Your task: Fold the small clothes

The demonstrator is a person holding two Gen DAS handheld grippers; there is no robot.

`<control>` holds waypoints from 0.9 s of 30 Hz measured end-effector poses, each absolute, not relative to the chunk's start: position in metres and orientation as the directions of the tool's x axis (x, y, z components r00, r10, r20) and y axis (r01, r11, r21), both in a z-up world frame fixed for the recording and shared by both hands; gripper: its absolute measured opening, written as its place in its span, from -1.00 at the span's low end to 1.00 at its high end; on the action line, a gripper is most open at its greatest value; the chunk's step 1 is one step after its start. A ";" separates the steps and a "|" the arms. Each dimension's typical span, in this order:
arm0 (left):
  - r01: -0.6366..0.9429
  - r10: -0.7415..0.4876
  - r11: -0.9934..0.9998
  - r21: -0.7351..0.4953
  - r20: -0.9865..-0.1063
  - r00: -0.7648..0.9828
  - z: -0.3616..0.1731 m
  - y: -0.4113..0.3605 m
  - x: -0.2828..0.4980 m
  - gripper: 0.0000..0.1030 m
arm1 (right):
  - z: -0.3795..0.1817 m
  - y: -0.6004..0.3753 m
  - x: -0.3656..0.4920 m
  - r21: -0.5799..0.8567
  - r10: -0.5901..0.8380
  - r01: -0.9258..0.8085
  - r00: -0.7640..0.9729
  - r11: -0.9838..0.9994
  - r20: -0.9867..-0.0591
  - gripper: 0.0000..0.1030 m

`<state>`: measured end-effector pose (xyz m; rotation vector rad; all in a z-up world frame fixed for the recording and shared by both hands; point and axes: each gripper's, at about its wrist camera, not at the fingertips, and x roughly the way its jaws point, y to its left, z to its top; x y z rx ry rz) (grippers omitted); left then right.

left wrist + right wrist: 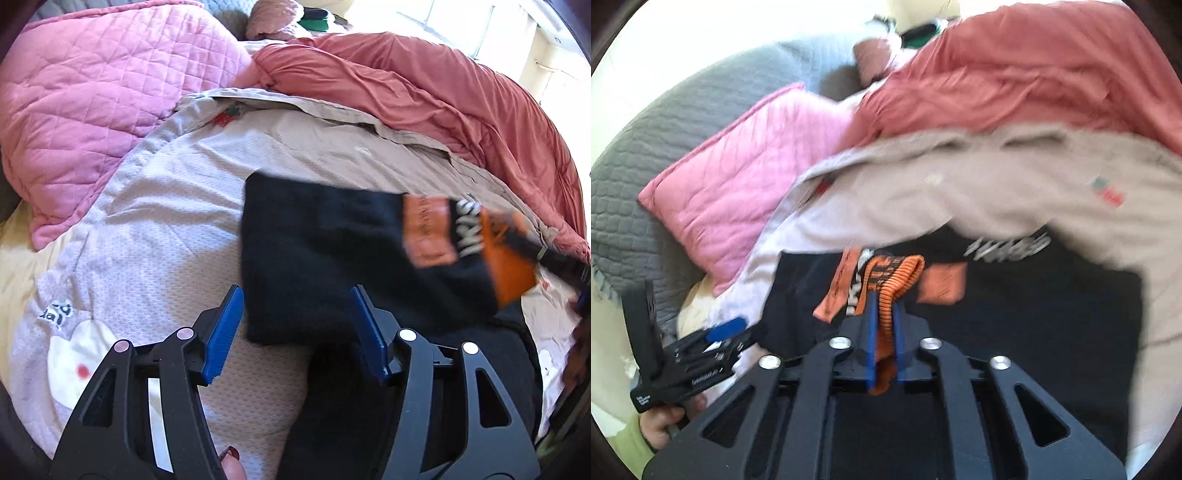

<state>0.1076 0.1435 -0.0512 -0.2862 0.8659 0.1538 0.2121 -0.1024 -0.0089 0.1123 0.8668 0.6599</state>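
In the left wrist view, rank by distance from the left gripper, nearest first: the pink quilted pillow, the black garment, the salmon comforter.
From the left gripper:
1. Black garment: between the open jaws, just ahead.
2. Pink quilted pillow: upper left, beyond the pale sheet.
3. Salmon comforter: bunched along the upper right; only slightly farther than the pillow.

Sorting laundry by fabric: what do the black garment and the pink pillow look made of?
Black garment: seems a soft matte knit, with a ribbed orange elastic band. Pink pillow: likely quilted cotton or microfibre, with diamond stitching and a dull, slightly puffy surface.
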 end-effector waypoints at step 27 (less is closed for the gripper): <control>-0.077 -0.057 0.990 -0.114 -0.848 0.528 -0.091 0.049 0.202 0.04 | -0.070 -0.233 0.247 0.117 0.238 -0.243 0.563 0.963 -0.792 -0.91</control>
